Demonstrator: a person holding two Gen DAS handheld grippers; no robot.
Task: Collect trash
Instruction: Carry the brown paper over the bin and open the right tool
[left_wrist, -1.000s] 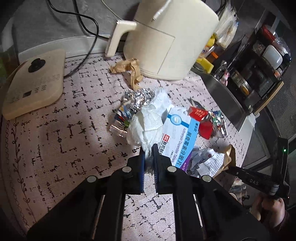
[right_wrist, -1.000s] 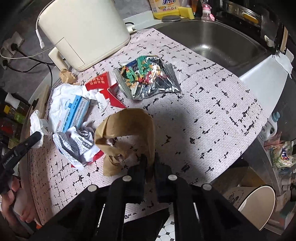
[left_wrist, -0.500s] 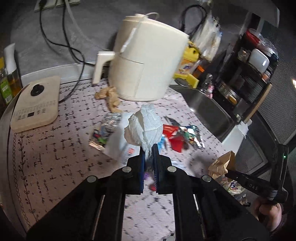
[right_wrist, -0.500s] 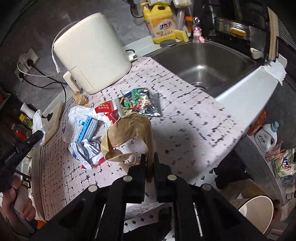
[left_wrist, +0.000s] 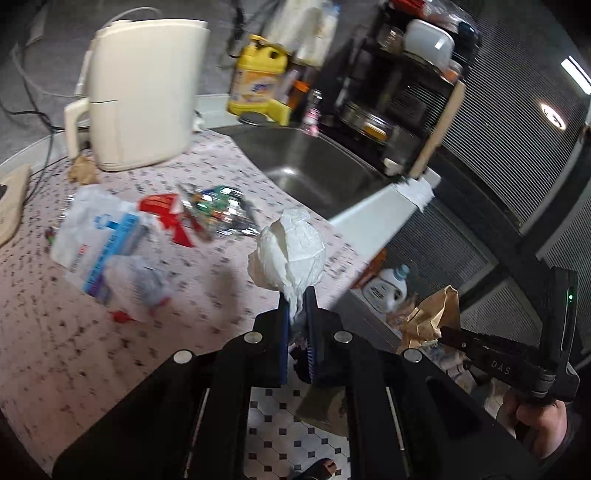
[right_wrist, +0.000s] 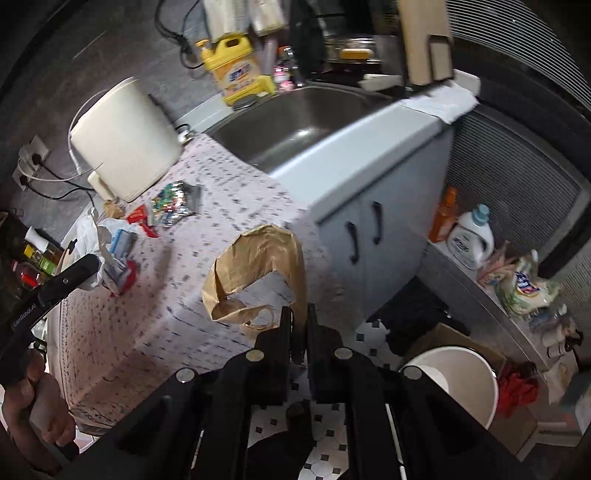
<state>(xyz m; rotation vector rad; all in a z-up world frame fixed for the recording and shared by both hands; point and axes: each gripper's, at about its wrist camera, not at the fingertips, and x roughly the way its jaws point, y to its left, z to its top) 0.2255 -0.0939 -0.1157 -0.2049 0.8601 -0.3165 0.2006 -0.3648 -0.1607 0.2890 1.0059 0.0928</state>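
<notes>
Our left gripper (left_wrist: 296, 306) is up off the surface, its blue pads (left_wrist: 282, 317) pinched tight on a white wad (left_wrist: 290, 254). Our right gripper (right_wrist: 298, 325) is raised too, fingers clamped on the edge of a brown bag (right_wrist: 266, 266). The right hand (left_wrist: 535, 421) wraps the handle low at the frame's edge (only knuckles show). The left hand (right_wrist: 40, 410) grips its own handle, thumb side toward us.
</notes>
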